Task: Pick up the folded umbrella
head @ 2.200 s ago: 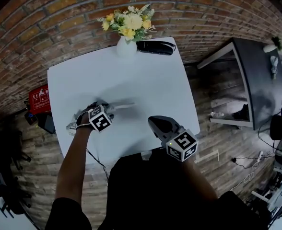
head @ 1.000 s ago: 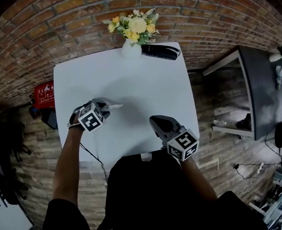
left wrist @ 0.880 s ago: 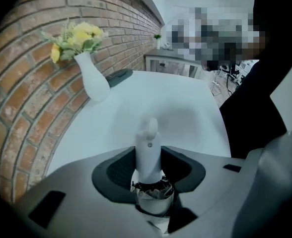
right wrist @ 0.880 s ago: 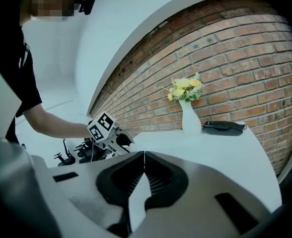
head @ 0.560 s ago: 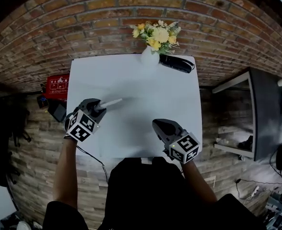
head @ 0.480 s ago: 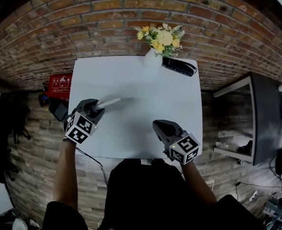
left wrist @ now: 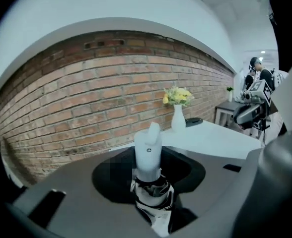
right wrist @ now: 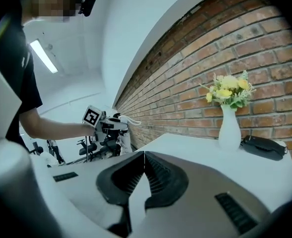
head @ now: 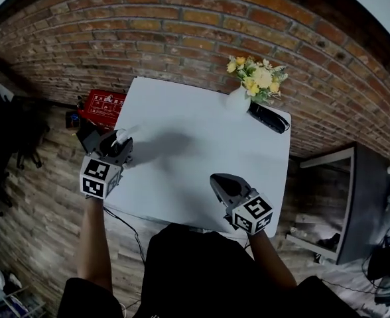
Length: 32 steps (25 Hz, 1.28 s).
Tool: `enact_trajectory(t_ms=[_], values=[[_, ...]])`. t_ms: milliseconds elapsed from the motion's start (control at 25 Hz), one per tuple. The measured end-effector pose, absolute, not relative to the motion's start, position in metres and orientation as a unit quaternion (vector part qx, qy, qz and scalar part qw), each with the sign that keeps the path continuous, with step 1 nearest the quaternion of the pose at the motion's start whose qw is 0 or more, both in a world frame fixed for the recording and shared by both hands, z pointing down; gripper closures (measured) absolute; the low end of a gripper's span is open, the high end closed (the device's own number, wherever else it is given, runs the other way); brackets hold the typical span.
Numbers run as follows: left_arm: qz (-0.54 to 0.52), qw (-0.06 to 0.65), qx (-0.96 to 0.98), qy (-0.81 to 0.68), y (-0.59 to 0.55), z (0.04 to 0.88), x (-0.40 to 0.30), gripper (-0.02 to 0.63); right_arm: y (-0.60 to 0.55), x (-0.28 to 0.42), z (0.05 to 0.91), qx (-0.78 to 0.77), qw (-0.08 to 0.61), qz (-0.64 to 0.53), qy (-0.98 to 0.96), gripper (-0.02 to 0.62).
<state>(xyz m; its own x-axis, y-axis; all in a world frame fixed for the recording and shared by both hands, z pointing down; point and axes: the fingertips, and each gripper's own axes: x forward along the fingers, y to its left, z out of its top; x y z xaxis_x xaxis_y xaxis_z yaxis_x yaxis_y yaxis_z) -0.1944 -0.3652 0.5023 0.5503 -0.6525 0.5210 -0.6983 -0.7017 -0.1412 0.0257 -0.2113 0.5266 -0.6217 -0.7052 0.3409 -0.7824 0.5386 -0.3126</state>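
Umbrella (left wrist: 148,152): folded, held off the counter (head: 201,158) at the edge farthest from the vase (head: 237,100)
Left hand-held gripper (left wrist: 149,180): pinching the umbrella, whose white handle sticks out past the jaws towards the vase
Right hand-held gripper (right wrist: 144,157): jaws pressed together with nothing between them; it is over the counter's near edge, well apart from the vase
Vase: white, holding yellow and white flowers (head: 257,78), on the counter's far corner against the brick wall (head: 182,25)
Black object (head: 269,118): long and dark, lying just beside the vase on the side away from the umbrella
Head view alone: a red box (head: 104,105) on the floor, past the counter edge opposite the vase, and a soft shadow on the counter between the left hand-held gripper and the vase
Left gripper view alone: black-and-white patterned fabric bunched between the jaws below the handle, and a small round mark on the handle; the right hand-held gripper shows small and far off, on the other side of the vase
Right gripper view alone: the closed seam of its own jaws; the left hand-held gripper shows side-on with its marker cube, on a bare arm (right wrist: 51,128), and the white handle points towards the wall
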Motion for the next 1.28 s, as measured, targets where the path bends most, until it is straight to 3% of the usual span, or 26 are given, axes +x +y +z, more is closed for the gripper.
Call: enact_trajectory(t_ms=[400, 1280], values=[[0.232, 0.049, 0.867, -0.438, -0.359, 0.476, -0.221, 0.443, -0.21, 0.022, 0.521, 0.411, 0.086, 0.215, -0.882, 0.574], [0.077, 0.1, 0.88, -0.457, -0.275, 0.399, -0.125, 0.443, -0.159, 0.068, 0.476, 0.365, 0.031, 0.179, -0.913, 0.573]])
